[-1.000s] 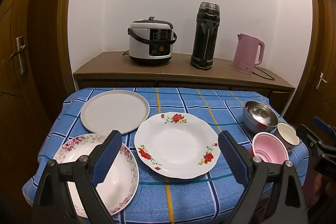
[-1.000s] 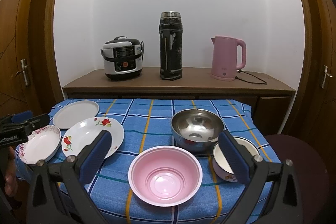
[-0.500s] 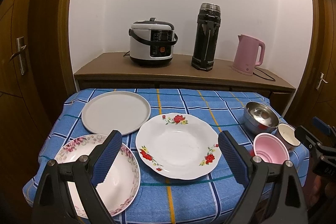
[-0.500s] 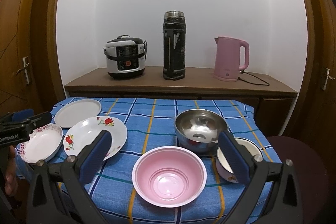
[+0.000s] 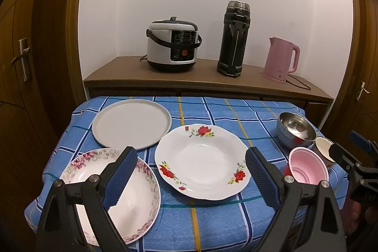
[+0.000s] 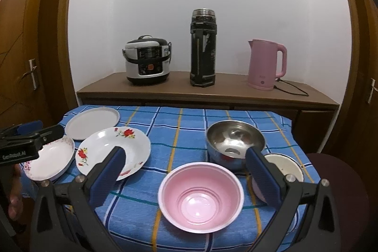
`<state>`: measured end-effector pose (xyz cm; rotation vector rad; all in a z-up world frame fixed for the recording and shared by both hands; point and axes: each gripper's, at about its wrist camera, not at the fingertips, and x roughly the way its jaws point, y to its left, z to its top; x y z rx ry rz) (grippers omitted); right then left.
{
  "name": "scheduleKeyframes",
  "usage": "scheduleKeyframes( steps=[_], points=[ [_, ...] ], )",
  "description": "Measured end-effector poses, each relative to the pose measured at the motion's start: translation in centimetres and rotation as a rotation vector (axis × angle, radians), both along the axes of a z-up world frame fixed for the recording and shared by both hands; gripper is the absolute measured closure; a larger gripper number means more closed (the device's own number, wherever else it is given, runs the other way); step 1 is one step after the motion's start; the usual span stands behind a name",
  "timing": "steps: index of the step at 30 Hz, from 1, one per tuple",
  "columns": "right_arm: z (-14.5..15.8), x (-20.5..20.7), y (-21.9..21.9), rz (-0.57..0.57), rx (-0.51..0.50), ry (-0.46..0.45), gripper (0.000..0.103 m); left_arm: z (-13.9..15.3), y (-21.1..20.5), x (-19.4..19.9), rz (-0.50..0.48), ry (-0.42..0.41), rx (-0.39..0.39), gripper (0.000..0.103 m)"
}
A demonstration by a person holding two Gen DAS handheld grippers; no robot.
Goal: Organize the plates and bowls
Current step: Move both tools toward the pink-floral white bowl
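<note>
While both units hover level over the bench [image 5: 208, 228], left hand-held gripper [image 5: 191, 177] is spread wide, empty, framing the scalloped red-flower plate [image 5: 200, 160] at frame centre. Right hand-held gripper [image 6: 185, 176] is likewise spread, empty, bracketing the glossy pink plastic bowl [image 6: 200, 197] at lower centre; round steel bowl [image 6: 235, 143] sits just behind it.

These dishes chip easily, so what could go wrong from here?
The pink-rimmed plate lies at the near corner of the table, so a nudge from the open left gripper might tip it off. The steel bowl and enamel cup crowd the pink bowl; the open right gripper could knock them.
</note>
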<state>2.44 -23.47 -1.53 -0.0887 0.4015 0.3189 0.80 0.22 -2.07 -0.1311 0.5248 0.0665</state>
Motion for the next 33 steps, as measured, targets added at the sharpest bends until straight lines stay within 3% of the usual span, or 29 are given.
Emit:
scheduleKeyframes(
  steps=[3,5,7,15,23,31,33],
  points=[
    [-0.2,0.1,1.0,0.030,-0.001,0.014,0.002,-0.3,0.3,-0.1,0.007,-0.001,0.005,0.009],
    [-0.3,0.2,2.0,0.063,-0.002,0.029,0.013,-0.5,0.7,-0.3,0.023,-0.002,0.019,0.008],
    [-0.5,0.4,3.2,0.103,-0.007,0.041,0.017,-0.7,1.6,-0.6,0.042,-0.005,0.034,0.008],
    [-1.7,0.2,10.1,0.290,-0.044,0.078,0.027,-2.0,7.6,-2.8,0.198,0.000,0.041,0.008],
    [-4.1,0.8,16.5,0.460,-0.074,0.203,0.051,-4.8,12.7,-3.7,0.297,0.062,0.000,0.009],
    [-6.5,1.4,20.6,0.515,-0.140,0.282,0.067,-6.9,15.8,-3.6,0.320,0.095,-0.045,0.009],
    [-7.0,1.7,21.1,0.508,-0.159,0.296,0.069,-7.3,16.2,-3.4,0.313,0.103,-0.059,0.019]
  ],
)
